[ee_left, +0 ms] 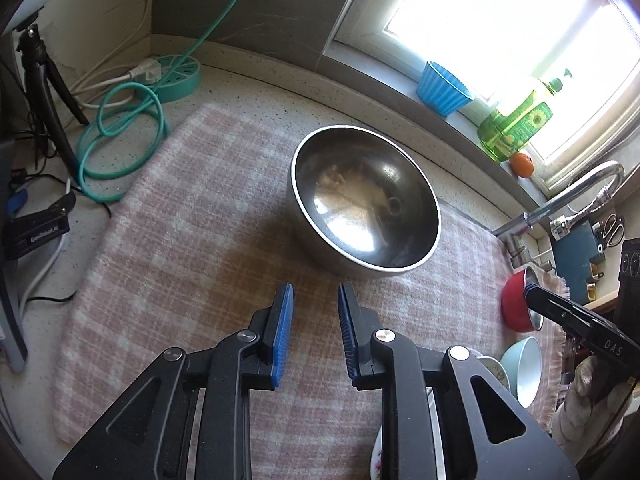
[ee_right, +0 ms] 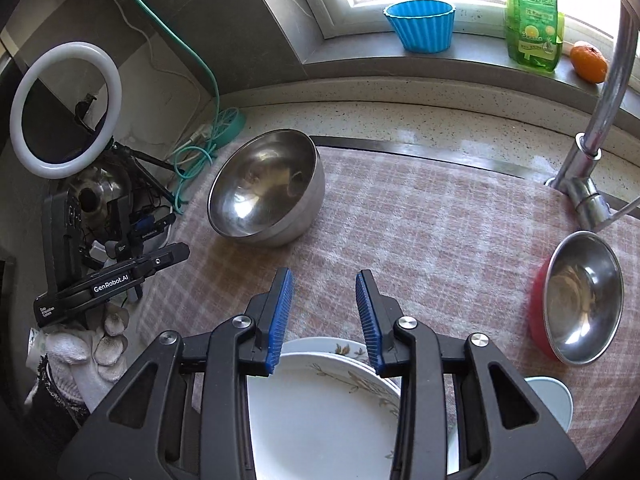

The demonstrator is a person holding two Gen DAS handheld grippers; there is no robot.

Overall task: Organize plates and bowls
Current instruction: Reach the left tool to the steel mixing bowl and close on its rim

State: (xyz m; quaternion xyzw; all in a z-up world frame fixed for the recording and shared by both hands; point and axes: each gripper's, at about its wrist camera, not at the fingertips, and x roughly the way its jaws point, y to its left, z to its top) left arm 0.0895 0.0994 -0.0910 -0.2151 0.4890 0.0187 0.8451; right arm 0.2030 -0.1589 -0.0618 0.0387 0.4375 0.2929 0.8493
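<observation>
A large steel bowl (ee_left: 364,204) stands upright on the pink checked cloth (ee_left: 192,240); it also shows in the right wrist view (ee_right: 264,188). My left gripper (ee_left: 314,300) is open and empty, just short of that bowl. My right gripper (ee_right: 324,284) is open and empty above a stack of white floral plates (ee_right: 332,400). A red bowl with a steel inside (ee_right: 576,300) sits at the right, also visible in the left wrist view (ee_left: 516,304). A pale blue bowl (ee_left: 522,364) lies near the plates and shows in the right wrist view (ee_right: 554,400).
A faucet (ee_right: 600,120) rises at the right. On the window sill stand a blue cup (ee_right: 422,26), a green bottle (ee_right: 532,16) and an orange (ee_right: 588,62). A teal hose (ee_left: 120,132), cables, a ring light (ee_right: 64,108) and a tripod crowd the left.
</observation>
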